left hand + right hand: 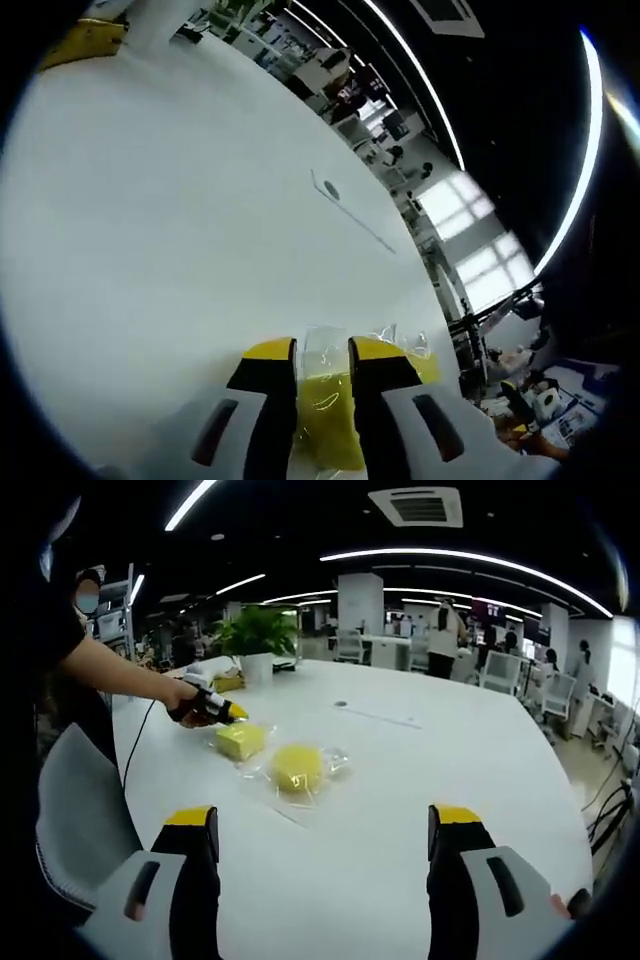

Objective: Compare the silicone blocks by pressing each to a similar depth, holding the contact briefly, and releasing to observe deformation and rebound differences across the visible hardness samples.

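Observation:
Two yellow silicone samples lie in clear bags on the white table [450, 770]. The square block [241, 741] is the farther one; the round block [298, 767] sits just right of it. A person's hand holds my left gripper [232, 712] at the square block's far-left edge. In the left gripper view, that gripper [324, 350] has its jaws drawn close, and the square block [325, 425] fills the narrow gap between them. My right gripper [325, 825] hovers over the table in front of the round block, wide open and holding nothing.
A grey chair back [75, 810] stands at the table's left edge. Behind the blocks are a potted plant [258, 638] and a small round table port [340, 704]. A cable [135, 745] trails from the left gripper. Desks and people fill the background.

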